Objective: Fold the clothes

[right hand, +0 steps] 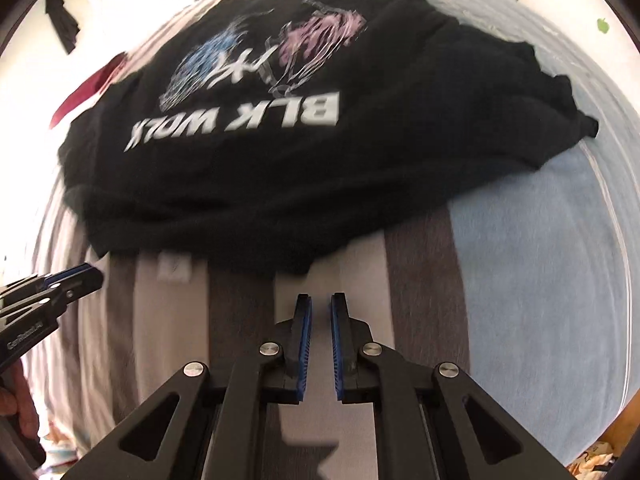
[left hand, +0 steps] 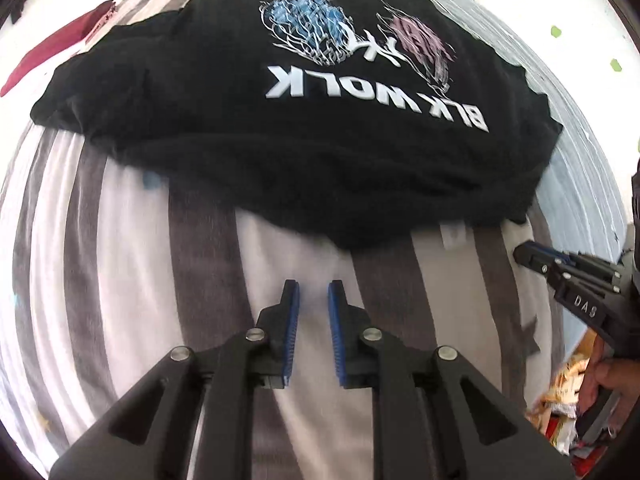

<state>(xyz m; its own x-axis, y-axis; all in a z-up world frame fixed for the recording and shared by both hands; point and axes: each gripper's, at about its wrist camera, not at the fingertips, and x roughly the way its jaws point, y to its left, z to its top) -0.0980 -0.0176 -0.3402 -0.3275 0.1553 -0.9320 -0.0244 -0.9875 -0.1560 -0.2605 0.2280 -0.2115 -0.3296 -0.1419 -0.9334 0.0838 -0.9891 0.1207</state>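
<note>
A black T-shirt (left hand: 304, 140) is lying spread on a bed, on a grey-and-white striped bedsheet (left hand: 120, 260), with its near hem facing both cameras and its collar end at the far side. No container is showing in either view; the shirt is resting directly on the bedding. Its front is facing up, carrying white block lettering (left hand: 376, 96) that reads upside down from here, and above that a scribbly print in blue (left hand: 308, 20) and pink (left hand: 420, 40). The fabric is sitting rumpled rather than flat, with folds bunching along the right edge, where the shirt is overlapping a light blue sheet (right hand: 540, 260). A dark red garment (left hand: 60, 52) is lying at the far left, partly tucked behind the shirt. The left hand-held gripper (left hand: 313, 288) is hovering over the striped sheet just short of the near hem, its blue-padded fingers (left hand: 294, 312) standing slightly apart with nothing between them. The right hand-held gripper (right hand: 321, 300) is hovering likewise near the hem, further right, its fingers also parted by a narrow gap and pinching nothing. Each gripper is showing at the edge of the other's view, held in a person's hand (left hand: 604, 376). Both views are blurring somewhat, the right wrist view more so.
</note>
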